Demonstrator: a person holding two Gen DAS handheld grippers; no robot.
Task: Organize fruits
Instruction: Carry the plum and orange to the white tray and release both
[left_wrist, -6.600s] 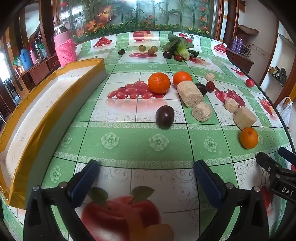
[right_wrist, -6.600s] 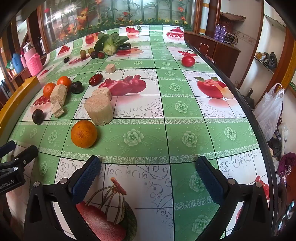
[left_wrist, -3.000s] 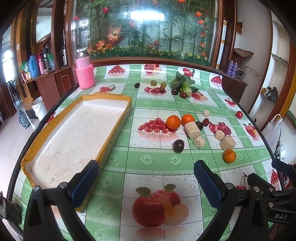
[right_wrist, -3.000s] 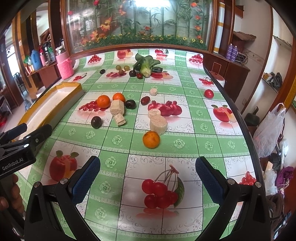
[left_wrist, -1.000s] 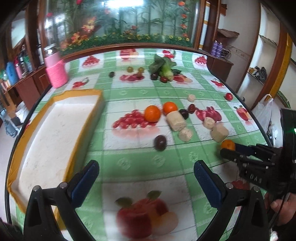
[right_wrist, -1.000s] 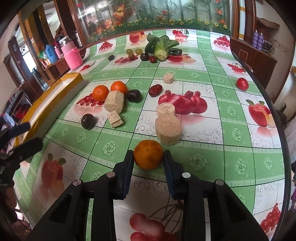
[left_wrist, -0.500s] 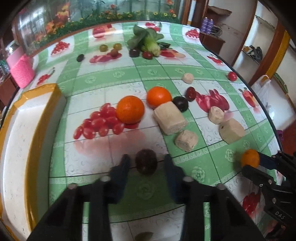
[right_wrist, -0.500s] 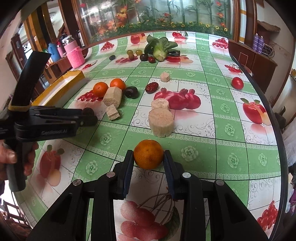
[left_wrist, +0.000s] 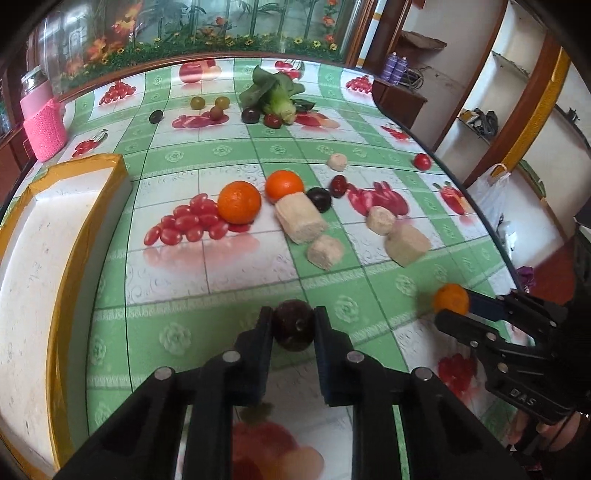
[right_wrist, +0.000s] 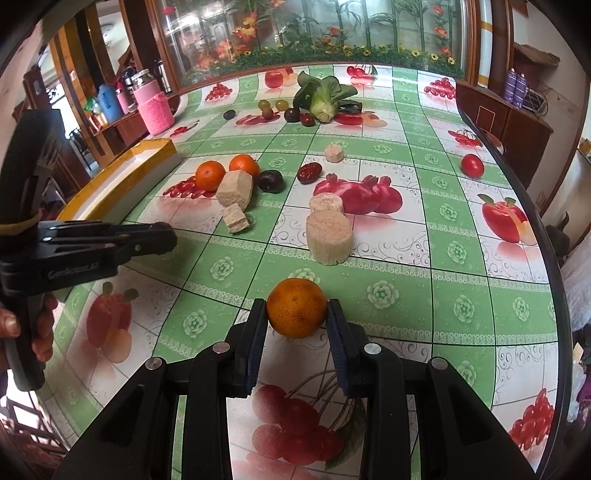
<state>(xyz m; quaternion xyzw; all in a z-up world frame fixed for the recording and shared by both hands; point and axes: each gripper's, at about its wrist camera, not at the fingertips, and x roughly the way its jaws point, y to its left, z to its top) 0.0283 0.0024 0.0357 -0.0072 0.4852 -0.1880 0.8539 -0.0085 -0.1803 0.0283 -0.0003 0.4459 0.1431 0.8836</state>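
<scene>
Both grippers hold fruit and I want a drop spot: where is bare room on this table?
The yellow-edged tray on the left looks bare inside. The table is free to the right of the beige blocks, out to the lone red tomato. It is crowded where two oranges, the blocks and dark plums bunch mid-table, and around the greens at the far end.

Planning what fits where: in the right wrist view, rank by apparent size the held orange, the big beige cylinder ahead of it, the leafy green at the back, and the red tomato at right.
1. Held orange
2. Big beige cylinder, near the same; the orange is closer to the camera, so true order is unsure
3. Leafy green, far back, so likely bigger than it looks
4. Red tomato
</scene>
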